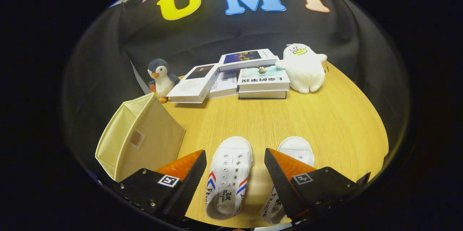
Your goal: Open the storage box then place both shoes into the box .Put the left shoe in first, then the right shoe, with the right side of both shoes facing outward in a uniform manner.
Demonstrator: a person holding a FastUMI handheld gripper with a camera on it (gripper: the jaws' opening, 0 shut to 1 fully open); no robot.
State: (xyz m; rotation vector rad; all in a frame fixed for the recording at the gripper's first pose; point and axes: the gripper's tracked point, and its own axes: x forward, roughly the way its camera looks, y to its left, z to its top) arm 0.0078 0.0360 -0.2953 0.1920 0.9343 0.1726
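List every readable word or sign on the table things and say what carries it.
Nothing reads clearly.
Front book: cover title, upside down, too blurred.
Shoe between the open gripper fingers: insole and side lettering, too small.
Storage box: tag patch, looks blank.
Finger mounts: square coded markers, no words.

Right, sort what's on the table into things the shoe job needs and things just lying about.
For the job:
- storage box, beige, beside the left shoe
- left shoe, between the open claw's fingers
- right shoe, partly behind one finger

Just lying about:
- books, beyond the shoes
- penguin toy
- white duck toy
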